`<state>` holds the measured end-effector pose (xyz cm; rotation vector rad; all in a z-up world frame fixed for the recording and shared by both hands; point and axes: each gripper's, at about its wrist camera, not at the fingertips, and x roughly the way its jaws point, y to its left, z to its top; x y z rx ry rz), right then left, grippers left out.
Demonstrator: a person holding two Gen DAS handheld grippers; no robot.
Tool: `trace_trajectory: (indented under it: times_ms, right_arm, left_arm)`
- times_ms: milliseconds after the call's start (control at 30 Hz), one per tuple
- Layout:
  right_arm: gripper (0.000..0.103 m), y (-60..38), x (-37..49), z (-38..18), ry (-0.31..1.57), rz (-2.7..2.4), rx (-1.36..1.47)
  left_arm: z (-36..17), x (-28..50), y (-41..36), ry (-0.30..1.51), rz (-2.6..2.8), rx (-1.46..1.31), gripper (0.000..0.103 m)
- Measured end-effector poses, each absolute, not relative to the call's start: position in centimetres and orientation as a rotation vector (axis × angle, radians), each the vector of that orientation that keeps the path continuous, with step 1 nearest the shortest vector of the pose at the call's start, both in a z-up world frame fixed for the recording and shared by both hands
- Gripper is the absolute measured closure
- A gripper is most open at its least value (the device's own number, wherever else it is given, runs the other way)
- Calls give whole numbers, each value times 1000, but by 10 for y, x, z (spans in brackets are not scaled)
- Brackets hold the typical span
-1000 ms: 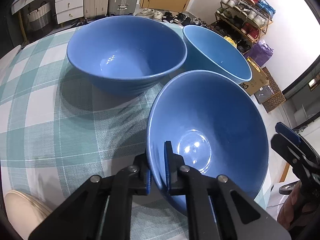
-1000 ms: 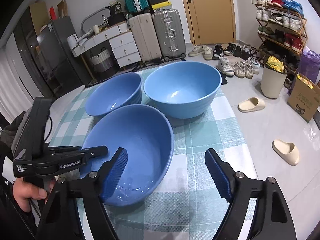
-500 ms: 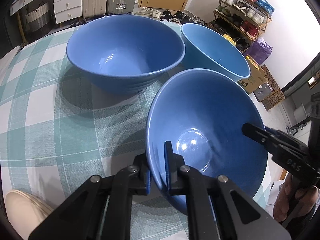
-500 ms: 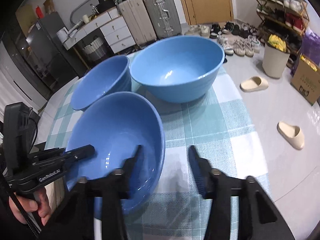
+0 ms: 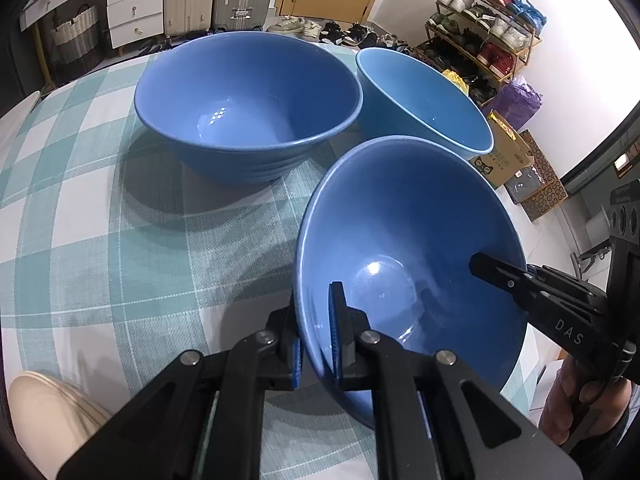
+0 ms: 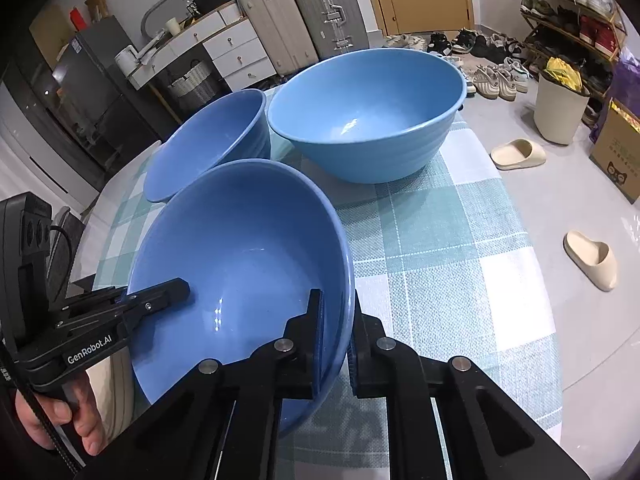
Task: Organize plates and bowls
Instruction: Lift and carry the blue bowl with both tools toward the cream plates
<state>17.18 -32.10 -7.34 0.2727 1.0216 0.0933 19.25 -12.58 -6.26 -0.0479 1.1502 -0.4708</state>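
Left wrist view: left tongs [image 5: 316, 330] angled down, clamped on the near rim of the tilted front bowl [image 5: 408, 248], which is empty. Right wrist view: right tongs [image 6: 334, 330] clamped on its opposite rim; two more empty bowls [image 6: 364, 112] behind on the checked desk [image 6: 440, 240].

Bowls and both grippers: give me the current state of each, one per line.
Near bowl: empty, tilted, gripped at opposite rims.
Large blue bowl: empty, upright on the checked tablecloth.
Light blue bowl: empty, upright.
Left gripper: shut on the near bowl's rim.
Right gripper: shut on its opposite rim.
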Motion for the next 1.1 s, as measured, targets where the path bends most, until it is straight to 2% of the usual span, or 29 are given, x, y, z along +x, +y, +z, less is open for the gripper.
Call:
trace_trajectory:
  times_ms: [433, 1100]
  right_arm:
    - [94, -316, 159, -70, 1047, 102, 265]
    - [94, -295, 94, -69, 1076, 136, 273]
  left_arm:
    - [-64, 171, -123, 1171, -471, -51, 94]
    - [-62, 106, -96, 1160, -482, -71, 93]
